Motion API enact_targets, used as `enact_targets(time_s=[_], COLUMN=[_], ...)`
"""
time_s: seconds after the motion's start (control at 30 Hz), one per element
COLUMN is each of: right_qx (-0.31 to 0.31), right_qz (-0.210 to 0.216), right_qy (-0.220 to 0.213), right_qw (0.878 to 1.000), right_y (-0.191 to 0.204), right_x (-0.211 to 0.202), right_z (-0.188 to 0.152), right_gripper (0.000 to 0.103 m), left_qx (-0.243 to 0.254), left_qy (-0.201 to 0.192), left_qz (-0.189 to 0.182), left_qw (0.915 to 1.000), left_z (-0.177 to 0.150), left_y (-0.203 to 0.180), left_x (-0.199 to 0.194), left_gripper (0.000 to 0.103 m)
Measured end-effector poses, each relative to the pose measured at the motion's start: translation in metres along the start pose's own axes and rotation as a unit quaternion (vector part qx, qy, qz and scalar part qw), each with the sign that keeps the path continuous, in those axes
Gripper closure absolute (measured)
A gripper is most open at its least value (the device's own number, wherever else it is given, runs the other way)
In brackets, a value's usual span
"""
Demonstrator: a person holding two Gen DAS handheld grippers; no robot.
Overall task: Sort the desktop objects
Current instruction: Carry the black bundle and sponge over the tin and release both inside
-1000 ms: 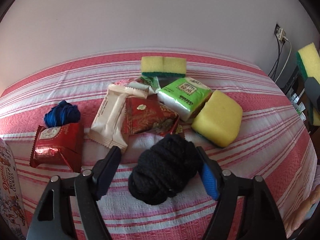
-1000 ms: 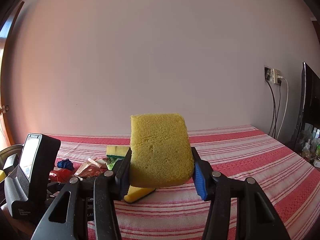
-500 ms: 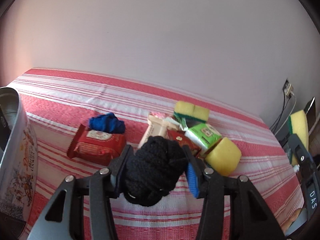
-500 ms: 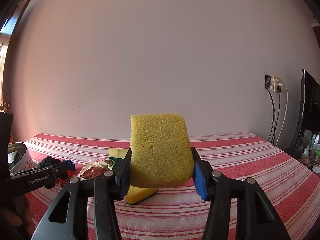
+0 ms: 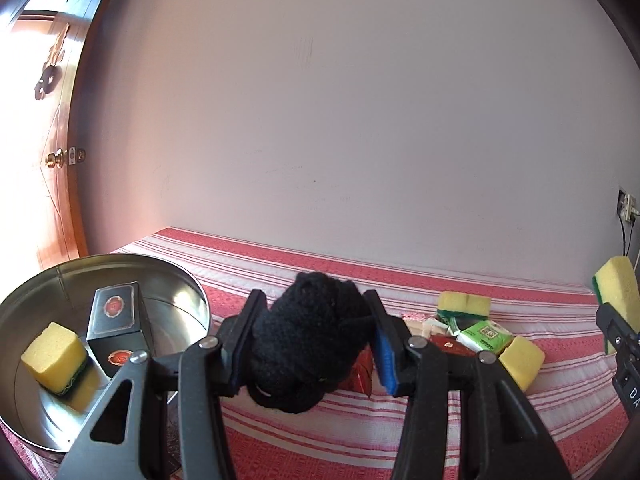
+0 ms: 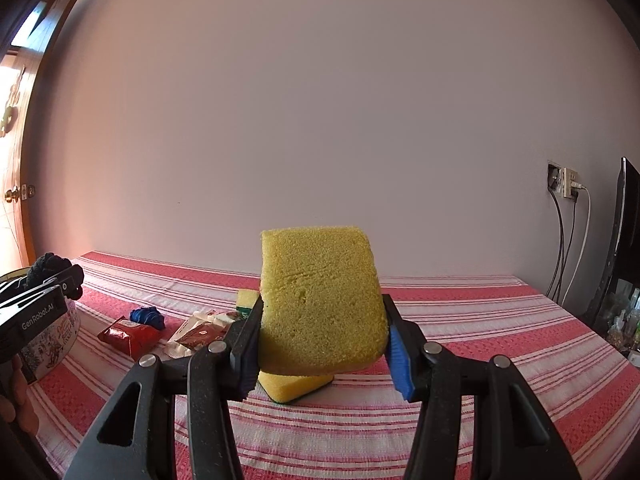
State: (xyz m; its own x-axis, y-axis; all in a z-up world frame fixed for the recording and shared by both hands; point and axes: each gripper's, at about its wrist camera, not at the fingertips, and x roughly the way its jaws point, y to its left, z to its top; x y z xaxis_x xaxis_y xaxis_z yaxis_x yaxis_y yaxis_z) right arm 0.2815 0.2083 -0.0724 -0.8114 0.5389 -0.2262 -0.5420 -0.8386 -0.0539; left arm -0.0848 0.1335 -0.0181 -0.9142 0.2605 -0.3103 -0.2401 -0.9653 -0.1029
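Left gripper (image 5: 316, 346) clamped on a black knitted bundle (image 5: 310, 340), round metal tin (image 5: 168, 280) just to its left, holding a sponge piece (image 5: 54, 356) and what looks like a black box (image 5: 118, 328), right gripper (image 6: 322, 344) gripping a yellow sponge (image 6: 320, 300), snack packets (image 6: 168, 332) scattered beyond on the striped cloth (image 6: 480, 340).

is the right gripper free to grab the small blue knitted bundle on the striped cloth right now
Probably not: the right gripper is shut on a yellow sponge, so its jaws are full. The blue knitted bundle itself lies uncovered.
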Motion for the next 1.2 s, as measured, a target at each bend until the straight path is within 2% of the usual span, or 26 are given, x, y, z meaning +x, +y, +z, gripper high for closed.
enact_targets(time_s=[0.13,0.27,0.47,0.6,0.73,1.0,1.2], right_qx=[0.003,-0.001,-0.022,-0.017,-0.023,-0.041,-0.045], right_qz=[0.006,0.016,0.049,0.072,0.106,0.181,0.224], right_qy=[0.0,-0.021,-0.017,-0.016,-0.01,-0.014,-0.023], right_qw=[1.0,1.0,0.998,0.997,0.994,0.983,0.973], right_y=[0.002,0.009,0.036,0.051,0.077,0.138,0.184], right_x=[0.001,-0.009,-0.012,-0.016,-0.017,-0.02,-0.019], right_z=[0.0,0.001,0.001,0.001,0.0,0.012,0.027], right_gripper=[0.048,0.048,0.048,0.048,0.048,0.048,0.048], left_qx=[0.003,0.001,-0.005,-0.019,-0.042,-0.056,-0.075], left_qy=[-0.004,-0.012,-0.036,-0.037,-0.038,-0.06,-0.059], left_qz=[0.006,0.015,0.049,0.064,0.074,0.131,0.166], left_qw=[1.0,0.9998,0.9981,0.9971,0.9957,0.988,0.9815], left_z=[-0.001,-0.003,-0.003,-0.004,-0.005,-0.002,0.0], left_y=[0.006,0.015,0.043,0.064,0.085,0.114,0.146], left_x=[-0.005,-0.015,-0.031,-0.039,-0.046,-0.06,-0.06], left_gripper=[0.054,0.054,0.054,0.054,0.054,0.054,0.054])
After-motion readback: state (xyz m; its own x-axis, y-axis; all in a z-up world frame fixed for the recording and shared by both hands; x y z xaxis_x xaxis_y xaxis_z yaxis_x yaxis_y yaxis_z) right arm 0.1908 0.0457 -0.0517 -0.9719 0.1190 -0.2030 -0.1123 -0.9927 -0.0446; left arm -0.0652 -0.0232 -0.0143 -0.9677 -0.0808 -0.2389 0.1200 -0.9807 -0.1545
